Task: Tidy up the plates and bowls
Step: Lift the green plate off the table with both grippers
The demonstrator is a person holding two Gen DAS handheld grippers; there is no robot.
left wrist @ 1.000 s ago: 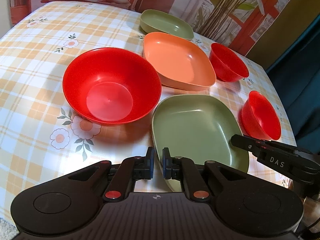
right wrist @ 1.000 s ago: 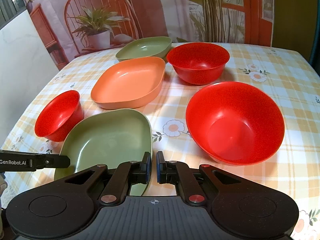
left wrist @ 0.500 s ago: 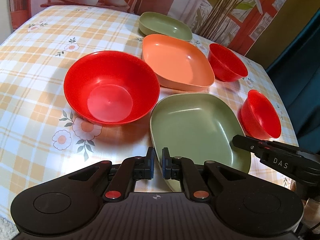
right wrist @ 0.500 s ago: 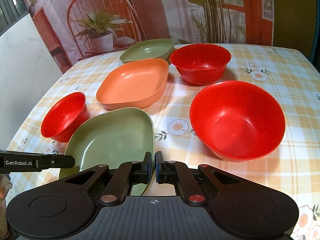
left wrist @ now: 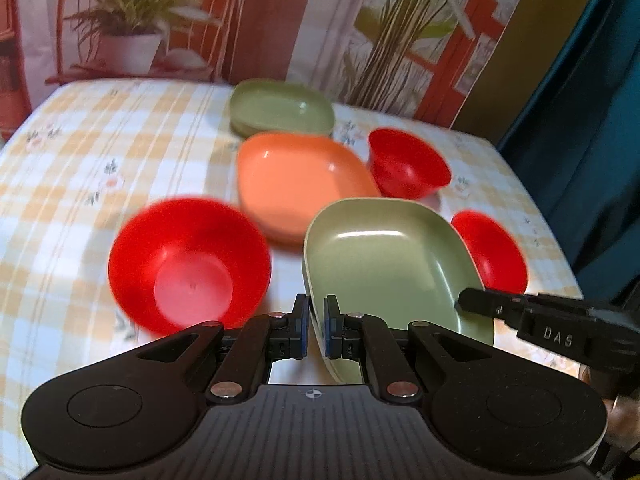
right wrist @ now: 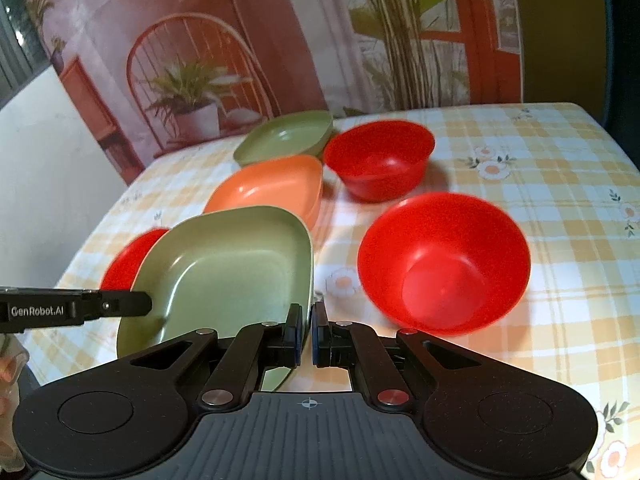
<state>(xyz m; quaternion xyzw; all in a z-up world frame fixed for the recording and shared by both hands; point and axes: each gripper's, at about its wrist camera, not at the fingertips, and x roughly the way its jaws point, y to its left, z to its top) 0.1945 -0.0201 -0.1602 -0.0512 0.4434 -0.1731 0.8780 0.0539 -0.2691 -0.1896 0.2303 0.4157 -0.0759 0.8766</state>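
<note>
Six dishes show in all: three red bowls, two green plates and one orange plate.

The near green plate (left wrist: 384,264) is off the table (left wrist: 100,152), tilted, held from both sides. The left claw (left wrist: 315,330) is almost closed, its two blue-padded tips pinching the plate's left rim with only the rim's thickness between them. The right claw (right wrist: 307,336) is likewise nearly closed and grips the opposite rim of the same plate (right wrist: 232,264). In the left wrist view the other claw's black finger marked "DAS" reaches onto the plate's right rim; in the right wrist view the finger marked "GenRobot.AI" lies on its left rim.

The large red bowl (left wrist: 188,264) stands on the table near its front edge, just beside the held plate and apart from it. The orange plate (left wrist: 296,180) sits toward the middle of the table, partly hidden behind the raised plate. The far green plate (left wrist: 282,110) lies at the back edge of the table, just behind the orange one. A mid-sized red bowl (left wrist: 408,164) stands just beside the orange plate, toward the table's right edge. The small red bowl (left wrist: 492,252) sits near the front right corner, partly behind the held plate's rim.

The table wears a yellow checked cloth with flowers.
</note>
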